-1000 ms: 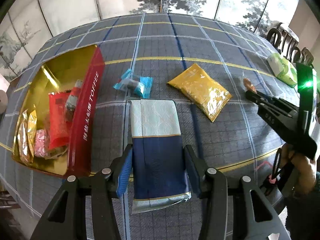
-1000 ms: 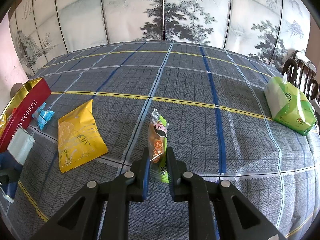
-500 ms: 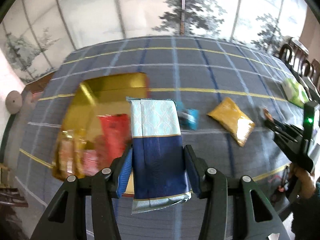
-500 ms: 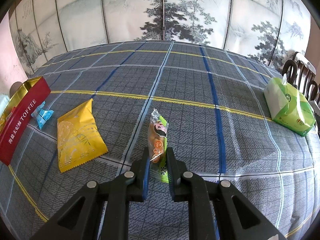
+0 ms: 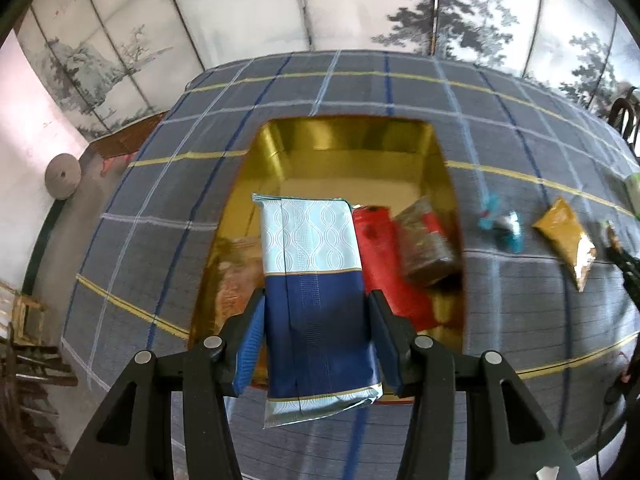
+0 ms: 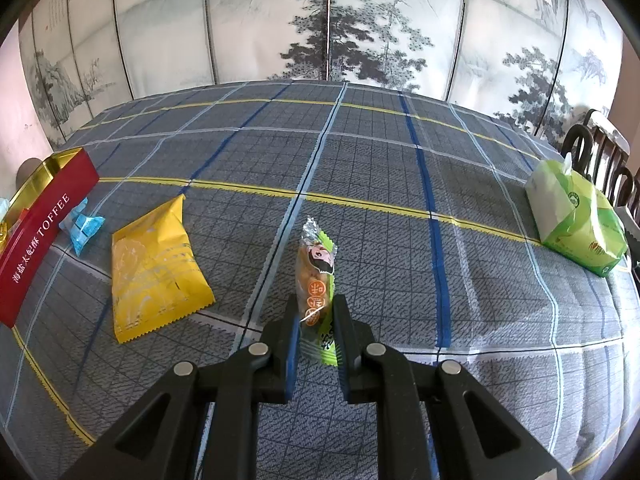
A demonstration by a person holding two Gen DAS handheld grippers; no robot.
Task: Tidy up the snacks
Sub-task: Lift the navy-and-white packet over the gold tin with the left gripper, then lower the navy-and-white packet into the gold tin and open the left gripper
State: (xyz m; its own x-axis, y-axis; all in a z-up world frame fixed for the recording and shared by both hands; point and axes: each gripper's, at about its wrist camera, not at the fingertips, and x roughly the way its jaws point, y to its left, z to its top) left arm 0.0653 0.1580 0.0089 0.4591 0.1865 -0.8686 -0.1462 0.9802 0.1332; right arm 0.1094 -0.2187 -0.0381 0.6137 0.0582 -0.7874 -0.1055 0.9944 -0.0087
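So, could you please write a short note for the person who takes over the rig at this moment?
Left gripper: shut on the blue pack, held over the open tin.
Right gripper: shut on the small snack, above the table.
Done: some snacks already lie in the tin, among them a red pack.
Left: release the blue pack into the tin, bring the small snack over, then collect the yellow bag and blue candy lying beside the tin.

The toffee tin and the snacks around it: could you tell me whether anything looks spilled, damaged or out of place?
Nothing looks spilled or damaged. The yellow packet and blue candy lie loose on the tablecloth beside the toffee tin, simply not yet sorted. A green tissue pack sits apart at the far right.
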